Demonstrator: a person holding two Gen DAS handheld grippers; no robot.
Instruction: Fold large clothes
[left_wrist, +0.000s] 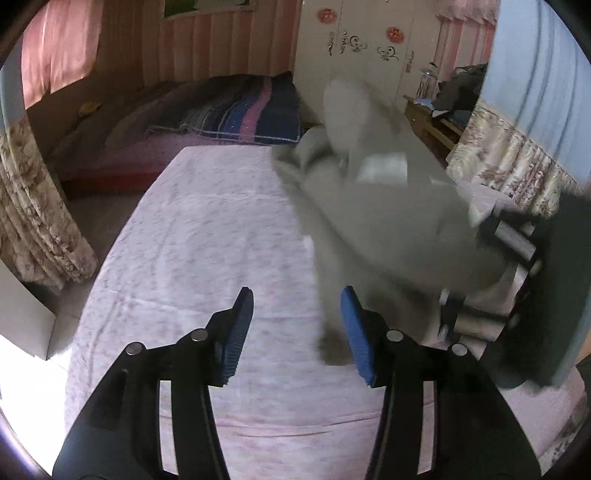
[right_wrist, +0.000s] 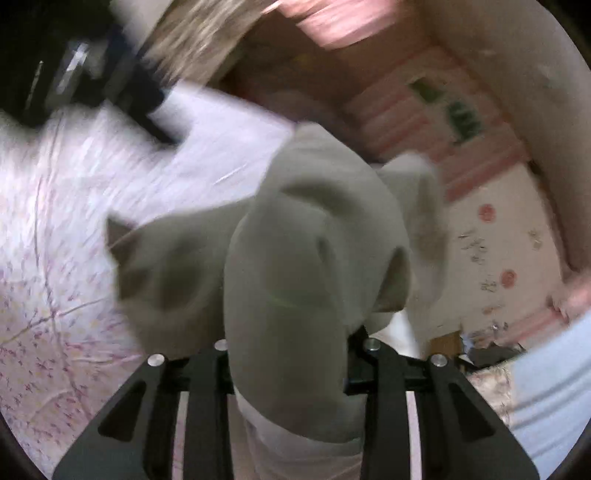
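A large grey garment (left_wrist: 388, 221) hangs bunched over the right side of the pink flowered bed sheet (left_wrist: 203, 240), blurred by motion. My left gripper (left_wrist: 295, 295) is open above the sheet. Nothing lies between its blue pads (left_wrist: 240, 332), and the cloth's edge runs just past the right one. In the right wrist view the grey garment (right_wrist: 295, 258) bulges up in a thick roll. My right gripper (right_wrist: 291, 332) is shut on that roll, and the cloth hides its fingertips. The sheet (right_wrist: 55, 258) spreads out to the left below it.
A second bed with a striped blanket (left_wrist: 240, 110) stands behind. Flowered curtains (left_wrist: 33, 229) hang at the left, a white wardrobe (left_wrist: 369, 48) and a cluttered wooden desk (left_wrist: 443, 118) at the back right. A light blue sleeve (left_wrist: 546, 92) fills the right edge.
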